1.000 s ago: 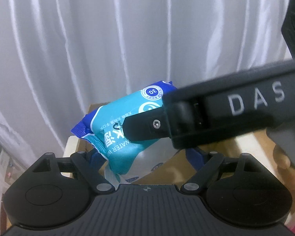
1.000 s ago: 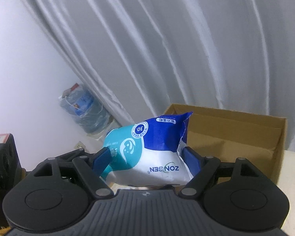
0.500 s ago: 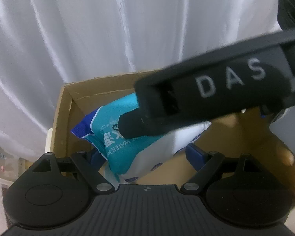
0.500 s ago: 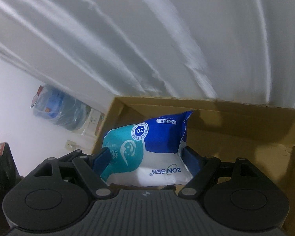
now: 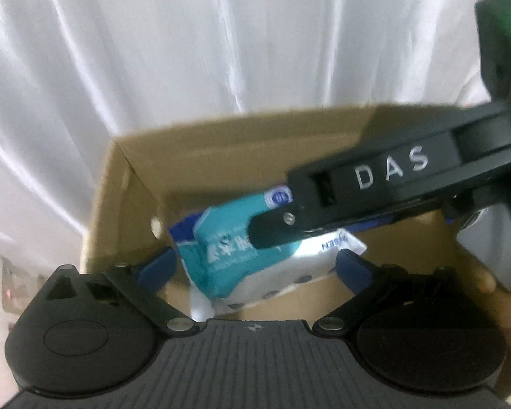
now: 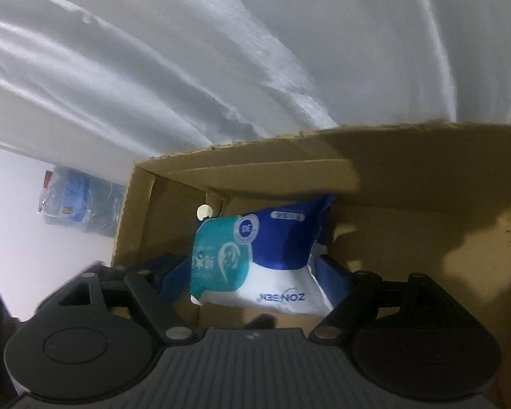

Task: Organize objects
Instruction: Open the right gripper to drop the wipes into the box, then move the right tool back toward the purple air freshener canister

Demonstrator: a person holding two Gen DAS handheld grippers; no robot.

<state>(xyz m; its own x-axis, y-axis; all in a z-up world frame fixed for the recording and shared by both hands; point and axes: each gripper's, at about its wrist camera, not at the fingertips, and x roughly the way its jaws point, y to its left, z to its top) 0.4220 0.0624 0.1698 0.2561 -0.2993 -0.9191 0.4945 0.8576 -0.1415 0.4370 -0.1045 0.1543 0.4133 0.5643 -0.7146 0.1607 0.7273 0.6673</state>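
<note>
An open cardboard box (image 5: 119,177) lies under both grippers. A teal, blue and white wet-wipe pack (image 5: 221,255) hangs inside it between the blue pads of my left gripper (image 5: 255,266). That gripper's jaws are opening, and the pads stand just off the pack's sides. The right gripper's black finger (image 5: 276,225) crosses in front of this pack from the right. In the right wrist view, my right gripper (image 6: 255,279) is shut on a second wet-wipe pack (image 6: 255,248), held low inside the box (image 6: 408,170).
A white curtain (image 5: 221,51) hangs right behind the box. Blue water bottles in plastic wrap (image 6: 81,201) stand on the floor by the wall at the left. A person's hand (image 5: 487,283) shows at the right edge. The box's left wall has a small round hole (image 5: 156,226).
Both grippers have come down with their packs from above the box to inside it. The left jaws have spread wider, and their pack now sits farther from the camera.
</note>
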